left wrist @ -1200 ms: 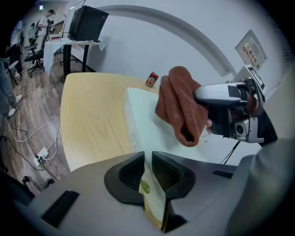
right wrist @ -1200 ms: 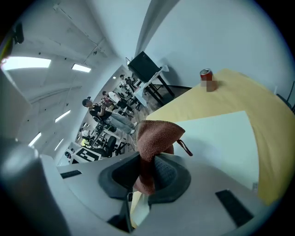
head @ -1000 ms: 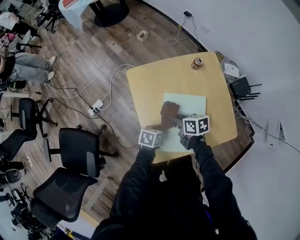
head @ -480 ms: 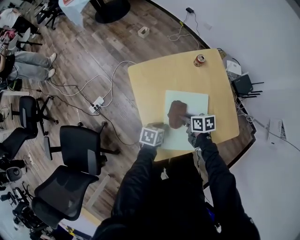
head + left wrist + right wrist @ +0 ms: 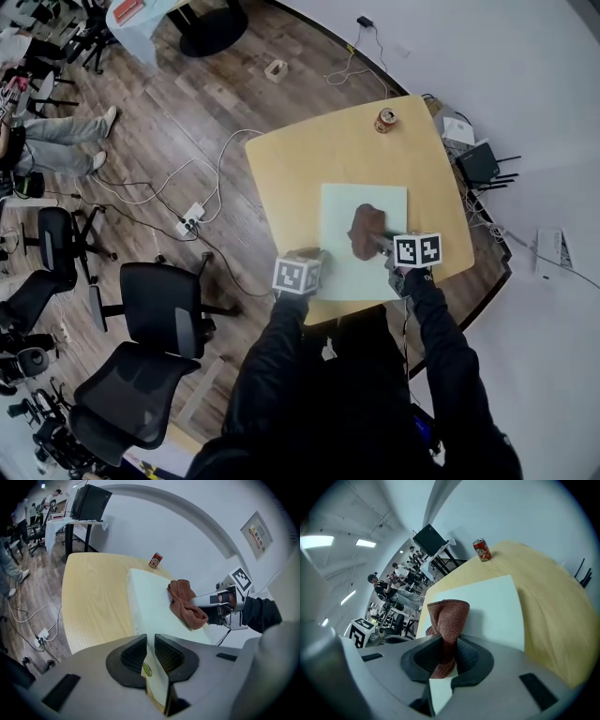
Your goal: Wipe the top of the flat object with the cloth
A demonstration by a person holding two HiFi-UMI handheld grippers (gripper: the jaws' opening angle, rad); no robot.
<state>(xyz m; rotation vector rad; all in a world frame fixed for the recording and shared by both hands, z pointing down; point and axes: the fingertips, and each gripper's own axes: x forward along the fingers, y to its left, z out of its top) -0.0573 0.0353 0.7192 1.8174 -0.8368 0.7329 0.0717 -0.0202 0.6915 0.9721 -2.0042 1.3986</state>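
On the yellow table (image 5: 281,159) in the head view lies the flat object (image 5: 342,211), a pale green board. The brown cloth (image 5: 366,230) rests on it, a little toward 3 o'clock from the board's middle. The right gripper (image 5: 382,244) reaches the cloth from 4 o'clock. The left gripper (image 5: 315,257) sits at the board's edge at 8 o'clock. A red can (image 5: 385,119) stands at 12 o'clock from the board, well apart from it, near the far table edge. Black office chairs (image 5: 159,309) stand on the wooden floor at 8 o'clock from the table.

In the left gripper view, the jaws of the left gripper (image 5: 150,645) are almost together, and the near edge of the flat object (image 5: 150,597) goes into the narrow gap between them, so they are clamped on it. At 1 o'clock the cloth (image 5: 185,603) lies bunched on the board, with the right gripper (image 5: 199,600) pinching it from 3 o'clock. The can (image 5: 155,560) is upright at 12 o'clock on the table (image 5: 93,592).

In the right gripper view, the right gripper (image 5: 449,652) is closed on the cloth (image 5: 449,613), which is squeezed between both pads and spreads forward over the flat object (image 5: 492,606). The can (image 5: 481,549) stands at 12 o'clock on the table (image 5: 553,602).
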